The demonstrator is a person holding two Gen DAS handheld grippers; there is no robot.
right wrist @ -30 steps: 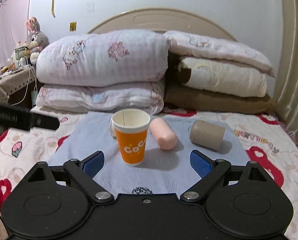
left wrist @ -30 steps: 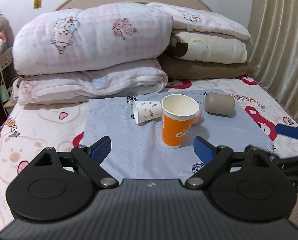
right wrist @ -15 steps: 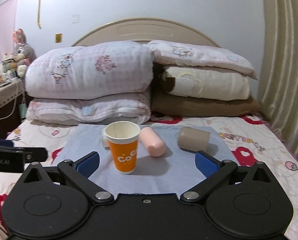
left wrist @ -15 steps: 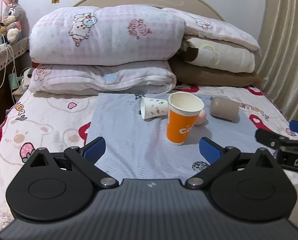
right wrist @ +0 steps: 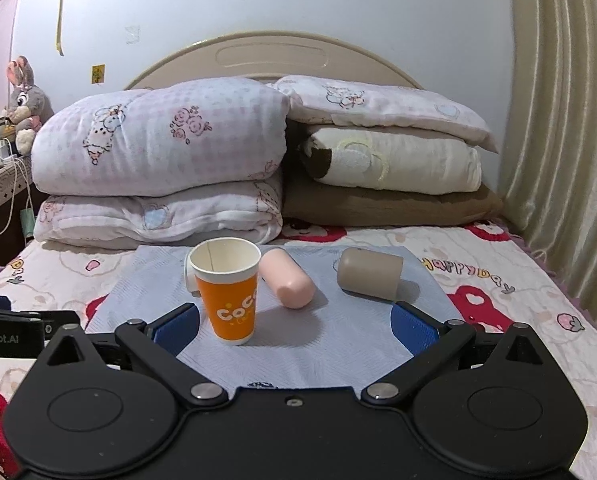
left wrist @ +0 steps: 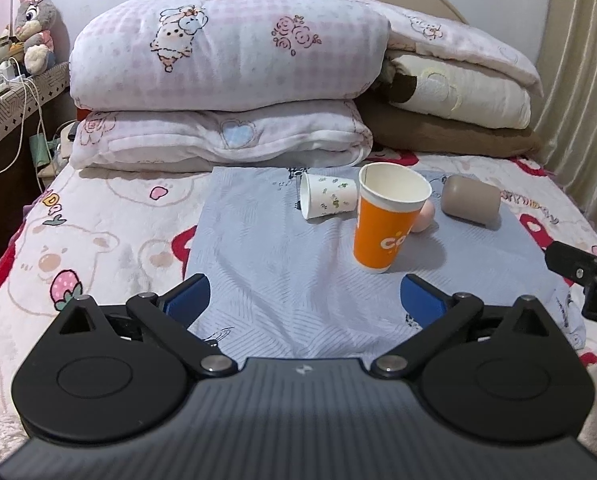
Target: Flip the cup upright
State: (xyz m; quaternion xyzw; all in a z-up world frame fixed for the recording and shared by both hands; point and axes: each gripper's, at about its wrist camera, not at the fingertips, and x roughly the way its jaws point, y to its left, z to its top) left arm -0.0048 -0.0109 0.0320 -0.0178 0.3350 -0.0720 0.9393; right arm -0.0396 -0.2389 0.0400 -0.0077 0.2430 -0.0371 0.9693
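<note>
An orange paper cup (left wrist: 388, 220) (right wrist: 228, 290) stands upright on a light blue cloth (left wrist: 282, 272) (right wrist: 338, 340) on the bed. A small white patterned cup (left wrist: 328, 201) lies on its side behind it, its mouth facing left; in the right wrist view only its rim (right wrist: 188, 276) shows. A pink cup (right wrist: 286, 283) (left wrist: 424, 218) and a taupe cup (left wrist: 471, 201) (right wrist: 369, 274) also lie on their sides. My left gripper (left wrist: 305, 298) and my right gripper (right wrist: 296, 322) are open and empty, both short of the cups.
Stacked pillows and folded quilts (left wrist: 226, 80) (right wrist: 162, 168) rise behind the cloth. A curtain (right wrist: 566, 140) hangs at the right. A bedside table (left wrist: 2, 104) with cables and a plush rabbit (left wrist: 32, 28) stands at the left.
Both grippers have drawn back and risen from the cups, and both stay open. The left view has swung left. The cups have not moved.
</note>
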